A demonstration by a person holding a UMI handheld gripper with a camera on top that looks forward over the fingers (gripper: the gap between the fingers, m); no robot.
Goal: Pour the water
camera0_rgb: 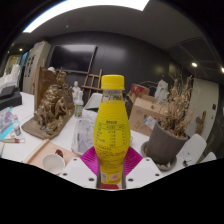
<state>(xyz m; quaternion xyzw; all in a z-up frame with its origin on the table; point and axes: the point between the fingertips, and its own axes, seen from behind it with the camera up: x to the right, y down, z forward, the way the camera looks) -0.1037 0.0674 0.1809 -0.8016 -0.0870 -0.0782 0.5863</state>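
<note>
Yellow-capped plastic bottle point(112, 135), orange liquid inside, stands upright between the gripper point(111, 168) fingers; whether the pads press on it, cannot tell. Cup point(54, 160) sits on the desk point(30, 150) to its left. Likely thin-walled, slick, fairly heavy; hold mid-body, on the label.

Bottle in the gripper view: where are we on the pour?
Done: the tongs look shut on the yellow-capped bottle, held upright between the pink pads. In hand: carrying it above the white table. Left: the yellow cap is on, nothing is poured; a pale cup sits ahead to one side, a possible target.
</note>
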